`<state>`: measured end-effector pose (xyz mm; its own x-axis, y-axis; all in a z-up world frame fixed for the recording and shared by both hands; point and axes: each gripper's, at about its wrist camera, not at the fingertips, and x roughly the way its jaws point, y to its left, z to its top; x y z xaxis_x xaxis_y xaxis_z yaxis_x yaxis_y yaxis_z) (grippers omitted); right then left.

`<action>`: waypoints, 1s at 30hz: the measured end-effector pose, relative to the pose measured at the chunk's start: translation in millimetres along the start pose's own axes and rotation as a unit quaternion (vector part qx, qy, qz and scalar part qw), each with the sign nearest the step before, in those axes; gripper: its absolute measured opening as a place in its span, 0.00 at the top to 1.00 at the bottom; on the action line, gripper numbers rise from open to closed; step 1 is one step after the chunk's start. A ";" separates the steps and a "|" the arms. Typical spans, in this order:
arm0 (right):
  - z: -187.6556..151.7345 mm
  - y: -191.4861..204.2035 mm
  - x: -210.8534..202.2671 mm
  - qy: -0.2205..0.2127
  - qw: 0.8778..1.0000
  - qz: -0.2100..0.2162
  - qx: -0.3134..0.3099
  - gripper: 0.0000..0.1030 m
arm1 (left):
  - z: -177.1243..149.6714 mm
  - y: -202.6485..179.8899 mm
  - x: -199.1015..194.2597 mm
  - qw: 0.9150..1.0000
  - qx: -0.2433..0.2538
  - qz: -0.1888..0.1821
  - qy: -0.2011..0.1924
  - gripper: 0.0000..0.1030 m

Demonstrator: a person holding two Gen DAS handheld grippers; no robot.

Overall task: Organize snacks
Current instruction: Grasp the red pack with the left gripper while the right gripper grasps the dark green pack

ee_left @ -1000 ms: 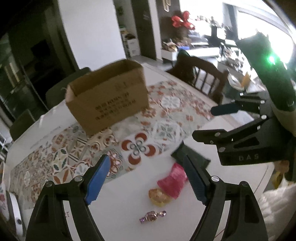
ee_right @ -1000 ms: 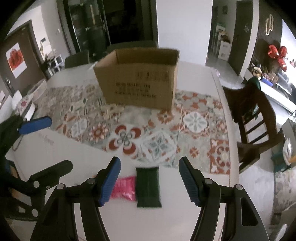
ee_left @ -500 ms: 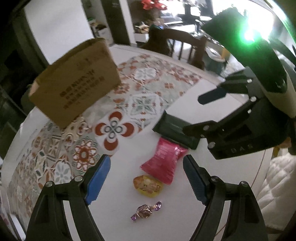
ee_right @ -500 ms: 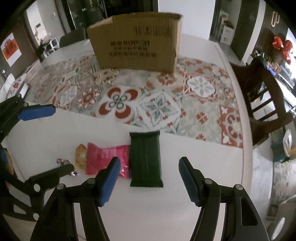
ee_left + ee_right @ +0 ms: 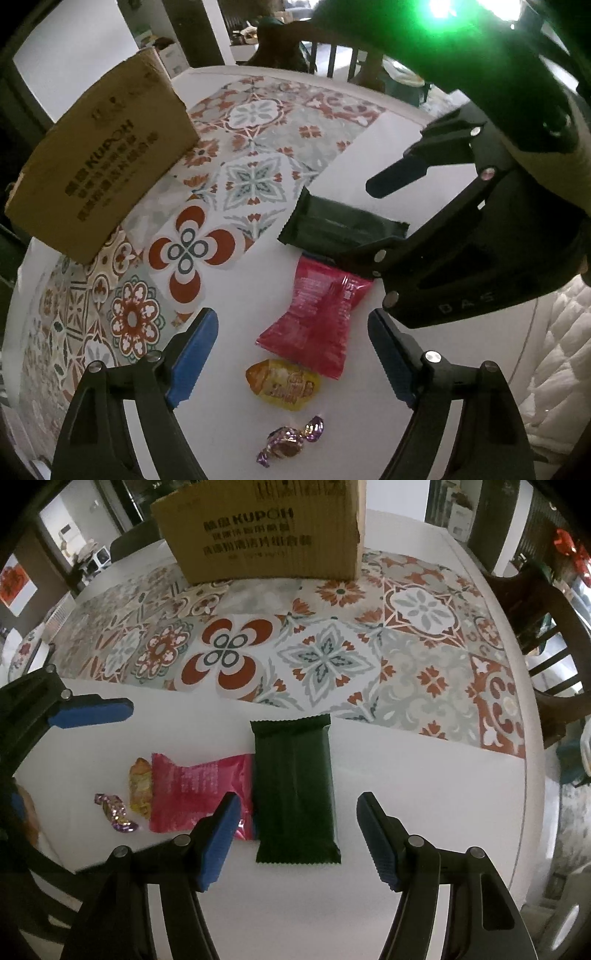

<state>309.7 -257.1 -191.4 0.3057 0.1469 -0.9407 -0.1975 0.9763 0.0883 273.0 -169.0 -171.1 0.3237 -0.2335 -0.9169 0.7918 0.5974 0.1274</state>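
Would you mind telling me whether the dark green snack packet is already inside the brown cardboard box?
No: the dark green snack packet lies flat on the white table, short of the brown cardboard box.

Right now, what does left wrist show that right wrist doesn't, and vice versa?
Left wrist only: the right gripper's whole black body, and a quilted white surface beyond the table edge. Right wrist only: a red picture on the far wall and the red bow. Both: cardboard box, patterned mat, green packet, pink packet, yellow snack, purple candy, and both grippers open, left gripper, right gripper.
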 end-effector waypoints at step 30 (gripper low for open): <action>-8.6 -5.7 6.9 0.000 1.000 -0.019 -0.001 0.54 | -5.5 1.7 23.7 0.992 -0.111 -0.056 0.037 0.59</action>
<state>304.9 -263.1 -201.2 0.3139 0.1091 -0.9431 -0.1877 0.9809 0.0510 279.2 -169.4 -194.6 0.1954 -0.2554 -0.9469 0.6838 0.7276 -0.0551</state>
